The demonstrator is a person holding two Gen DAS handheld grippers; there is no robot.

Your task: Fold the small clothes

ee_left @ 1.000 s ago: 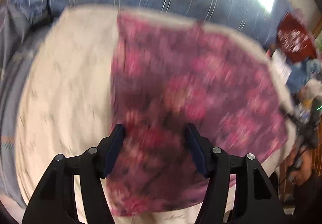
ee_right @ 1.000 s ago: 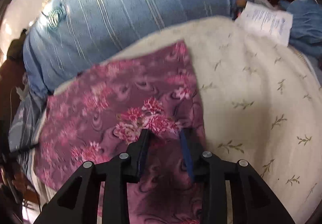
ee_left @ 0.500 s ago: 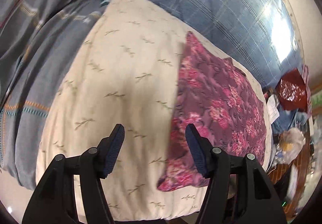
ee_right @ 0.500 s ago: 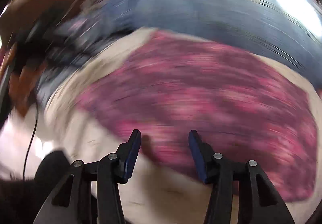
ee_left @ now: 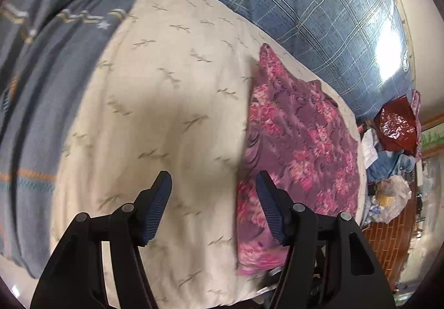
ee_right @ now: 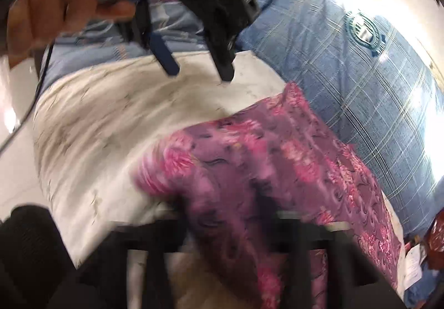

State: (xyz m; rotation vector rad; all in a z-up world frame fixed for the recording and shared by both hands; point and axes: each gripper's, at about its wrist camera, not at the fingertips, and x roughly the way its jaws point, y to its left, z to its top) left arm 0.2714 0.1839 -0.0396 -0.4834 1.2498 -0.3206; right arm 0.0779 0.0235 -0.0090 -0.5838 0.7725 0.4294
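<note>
A purple cloth with pink flowers (ee_left: 299,150) lies flat on a cream cushion (ee_left: 166,103). It also shows in the right wrist view (ee_right: 277,170). My left gripper (ee_left: 213,203) is open and empty, hovering over the cushion by the cloth's left edge. In the right wrist view the left gripper (ee_right: 198,70) hangs open above the cushion, held by a hand (ee_right: 55,3). My right gripper is blurred at the bottom of its view, over the cloth's near edge. Its fingers cannot be made out.
A blue checked pillow (ee_left: 319,17) lies behind the cushion. A grey-blue striped blanket (ee_left: 36,73) lies to the left. A red bag (ee_left: 396,128), papers and a plastic bag (ee_left: 388,198) sit at the right, above a brick-pattern floor.
Both grippers let go of the cloth and pulled away. The left one swung left over the bare cushion. The right one swung around to the cloth's other side, still moving.
</note>
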